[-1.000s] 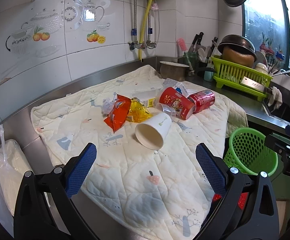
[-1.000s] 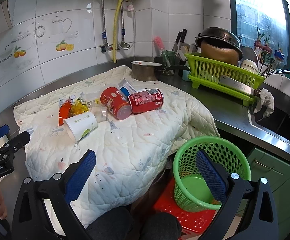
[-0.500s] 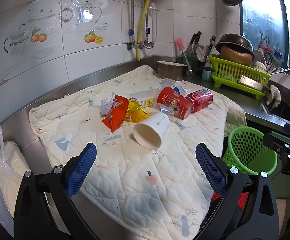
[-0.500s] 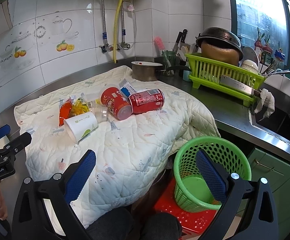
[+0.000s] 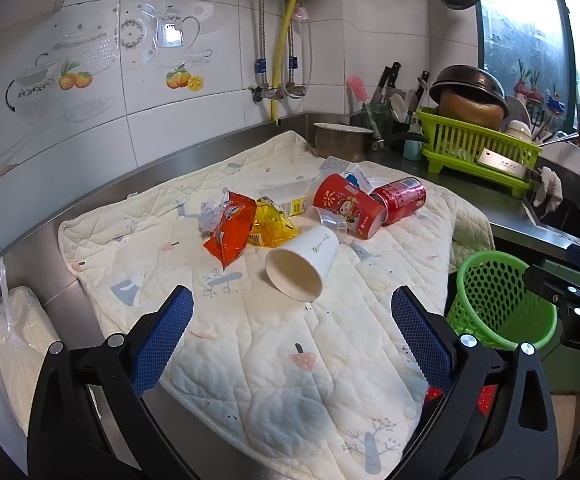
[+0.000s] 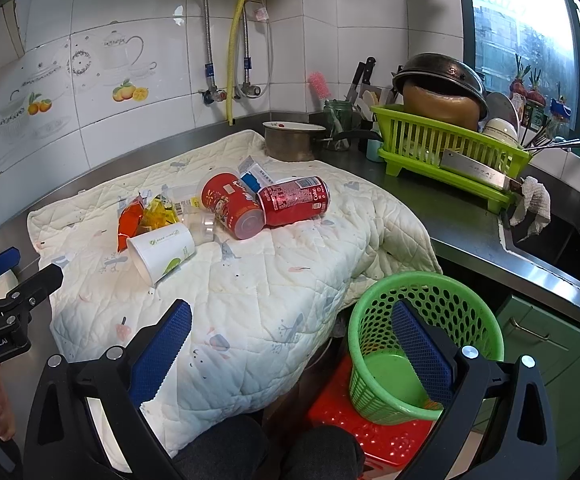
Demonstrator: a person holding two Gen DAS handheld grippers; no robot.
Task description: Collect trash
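Right wrist view showed the trash heaped mid-counter on a quilted mat (image 6: 273,280): a white paper cup (image 6: 161,250) on its side, mouth toward the counter's front-left; a red cup (image 6: 229,206) and red can (image 6: 294,200) lying flat. Beyond the front edge, a perforated green basket (image 6: 426,344) looked almost empty. The left gripper (image 5: 290,332) and right gripper (image 6: 290,340) gaped wide, holding nothing.
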